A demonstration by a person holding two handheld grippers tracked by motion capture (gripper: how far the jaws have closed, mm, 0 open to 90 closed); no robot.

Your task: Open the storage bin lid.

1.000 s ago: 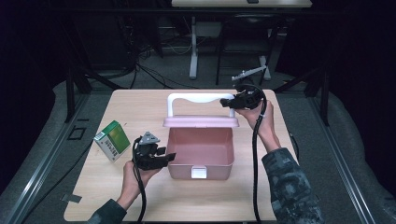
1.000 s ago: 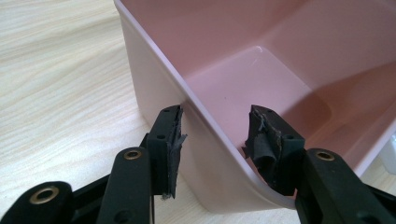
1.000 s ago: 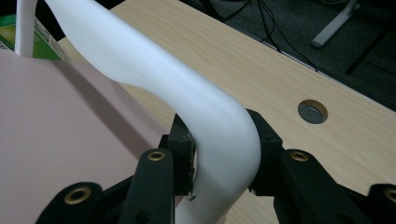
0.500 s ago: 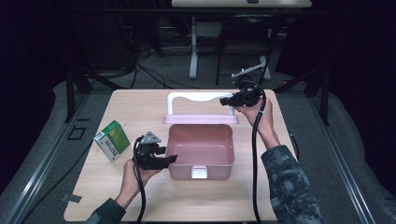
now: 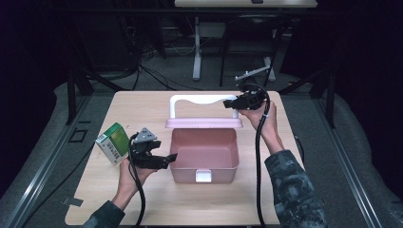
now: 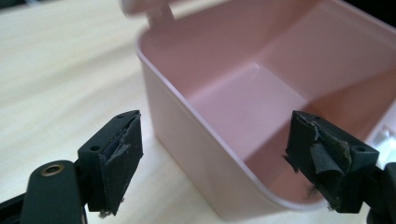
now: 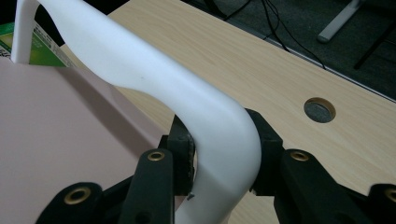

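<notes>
A pink plastic box (image 5: pixel 183 176) stands in the middle of the table, its lid (image 5: pixel 203 123) swung up at the back. My right gripper (image 5: pixel 233 103) is shut on the right bend of the lid's white handle (image 5: pixel 199 99). In the right gripper view both pads clamp that handle (image 7: pixel 154 79) above the pink lid (image 7: pixel 56 130). My left gripper (image 5: pixel 168 159) is at the box's front left corner. Its jaws have just been opening. They now stand wide, one on each side of the box wall (image 6: pixel 187 140), without touching it. The box is empty inside.
A green and white carton (image 5: pixel 113 142) stands near the table's left edge, just left of my left hand. A round cable hole (image 7: pixel 320 109) is in the tabletop behind the lid. Dark floor, cables and table legs lie beyond the far edge.
The left gripper's jaws have spread wider at the box's front left corner. The right gripper and the lid have stayed where they were.
</notes>
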